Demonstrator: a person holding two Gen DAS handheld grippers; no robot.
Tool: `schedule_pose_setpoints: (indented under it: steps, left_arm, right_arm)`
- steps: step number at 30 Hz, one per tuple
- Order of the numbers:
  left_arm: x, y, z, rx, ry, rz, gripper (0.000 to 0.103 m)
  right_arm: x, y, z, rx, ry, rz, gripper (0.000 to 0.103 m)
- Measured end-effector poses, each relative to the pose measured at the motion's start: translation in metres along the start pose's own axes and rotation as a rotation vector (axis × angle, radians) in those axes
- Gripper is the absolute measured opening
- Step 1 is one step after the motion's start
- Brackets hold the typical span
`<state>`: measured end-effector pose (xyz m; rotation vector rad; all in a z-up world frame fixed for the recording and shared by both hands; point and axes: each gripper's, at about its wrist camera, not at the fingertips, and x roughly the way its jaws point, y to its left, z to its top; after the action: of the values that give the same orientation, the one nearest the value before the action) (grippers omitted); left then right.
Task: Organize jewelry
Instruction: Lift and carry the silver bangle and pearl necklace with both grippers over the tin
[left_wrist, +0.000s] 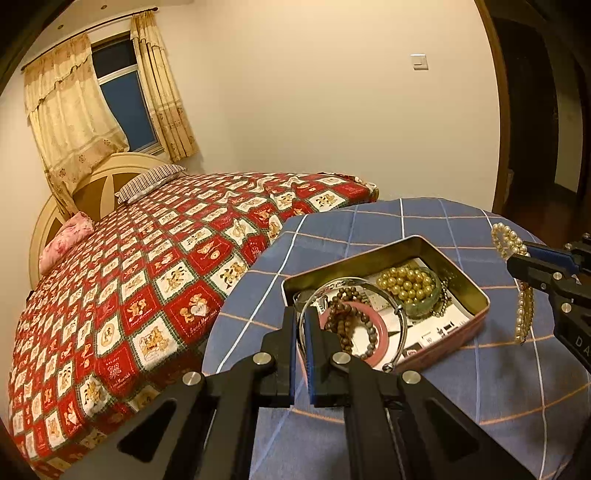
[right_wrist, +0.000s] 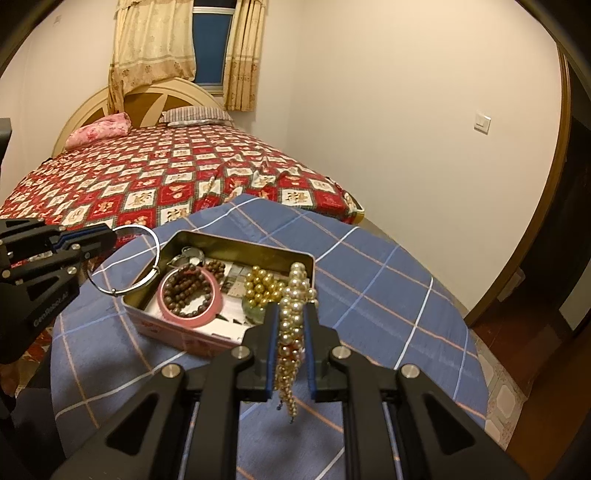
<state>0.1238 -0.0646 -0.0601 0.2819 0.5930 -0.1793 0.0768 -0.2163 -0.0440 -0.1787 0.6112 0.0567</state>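
An open pink tin (left_wrist: 476, 291) (right_wrist: 255, 248) sits on the blue checked table. It holds a brown bead bracelet (left_wrist: 354, 321) (right_wrist: 188, 291) on a pink ring (right_wrist: 218, 306) and gold beads (left_wrist: 406, 282) (right_wrist: 262, 288). My left gripper (left_wrist: 301, 317) (right_wrist: 110, 236) is shut on a thin silver bangle (left_wrist: 400, 317) (right_wrist: 155, 240), held over the tin's left end. My right gripper (right_wrist: 291, 314) (left_wrist: 517, 254) is shut on a pearl necklace (right_wrist: 291, 325) (left_wrist: 524, 314) that dangles above the table beside the tin's right side.
The round table with the blue checked cloth (left_wrist: 369, 225) (right_wrist: 388, 280) stands against a bed with a red patterned cover (left_wrist: 147, 266) (right_wrist: 166, 173). A doorway (left_wrist: 535, 110) is at the right. The table edge drops to the floor (right_wrist: 509, 387).
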Motion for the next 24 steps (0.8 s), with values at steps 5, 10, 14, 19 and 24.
schedule_pose_setpoints:
  steps: [5, 10, 14, 19, 24]
  left_arm:
    - [0.009, -0.001, 0.006, -0.005, 0.011, -0.005, 0.003]
    - [0.018, 0.000, 0.014, -0.007, 0.017, -0.003, 0.003]
    - [0.024, 0.001, 0.022, -0.003, 0.018, 0.002, 0.003]
    - [0.031, 0.002, 0.031, 0.002, 0.015, 0.012, 0.003]
    - [0.043, 0.003, 0.035, 0.001, 0.030, 0.015, 0.003]
  right_arm:
    - [0.005, 0.000, 0.009, -0.002, -0.003, -0.002, 0.014]
    - [0.013, -0.003, 0.020, 0.007, -0.007, -0.004, 0.014]
    - [0.019, -0.004, 0.029, 0.006, -0.006, -0.004, 0.014]
    - [0.026, -0.002, 0.039, -0.012, -0.005, -0.010, 0.014]
    - [0.035, 0.000, 0.044, -0.020, 0.001, -0.015, 0.014]
